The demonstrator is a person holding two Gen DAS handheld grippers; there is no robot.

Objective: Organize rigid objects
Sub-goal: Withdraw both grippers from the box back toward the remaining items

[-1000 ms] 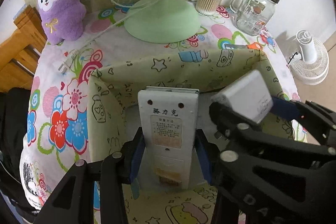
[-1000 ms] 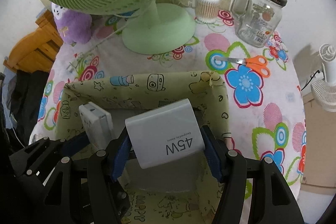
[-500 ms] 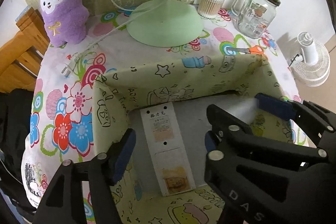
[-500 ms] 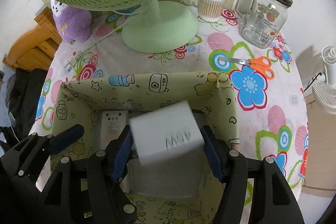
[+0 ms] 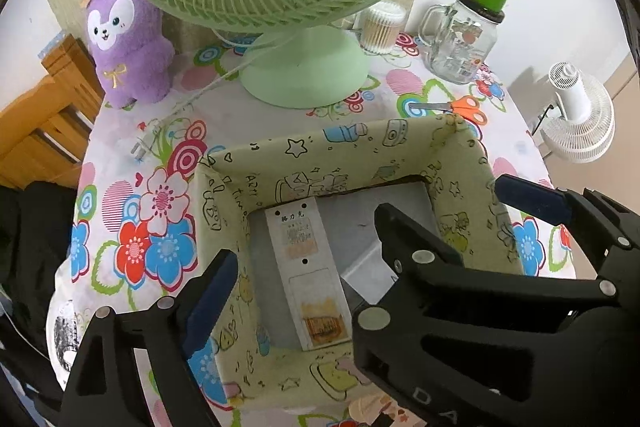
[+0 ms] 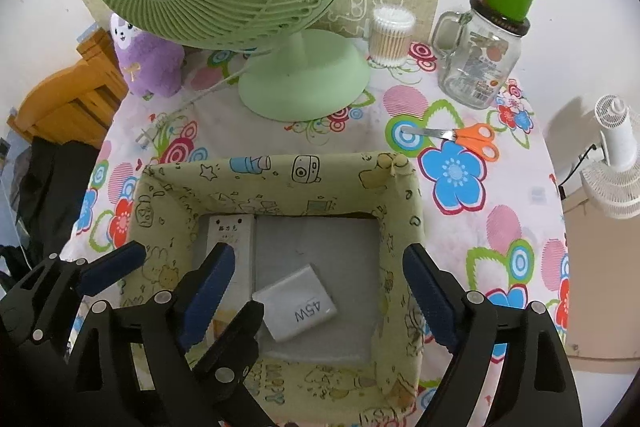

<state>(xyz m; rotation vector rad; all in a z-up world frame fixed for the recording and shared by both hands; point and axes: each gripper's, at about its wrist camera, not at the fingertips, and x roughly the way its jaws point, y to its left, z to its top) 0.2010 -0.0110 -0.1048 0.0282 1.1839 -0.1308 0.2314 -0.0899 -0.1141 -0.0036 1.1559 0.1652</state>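
Observation:
A yellow-green fabric bin (image 5: pixel 344 151) (image 6: pixel 280 167) stands on the flowered tablecloth. Inside it lie a long white power strip (image 5: pixel 308 267) (image 6: pixel 232 231) at the left and a white 45W charger block (image 6: pixel 296 303) (image 5: pixel 368 277) near the middle. My left gripper (image 5: pixel 304 283) is open and empty above the bin. My right gripper (image 6: pixel 316 287) is open and empty above the charger. The right gripper's black fingers (image 5: pixel 420 255) cross the left wrist view and hide part of the charger.
A green desk fan (image 6: pixel 296 83) stands behind the bin, its cord and plug (image 5: pixel 140 149) on the cloth. Orange scissors (image 6: pixel 468 137), a glass jar with a green cup (image 6: pixel 484 55), a cotton-swab tub (image 6: pixel 390 35) and a purple plush (image 5: pixel 128 39) sit around it.
Both grippers opened and pulled back up. The power strip dropped from the left gripper and the charger from the right; both now lie on the bin's floor.

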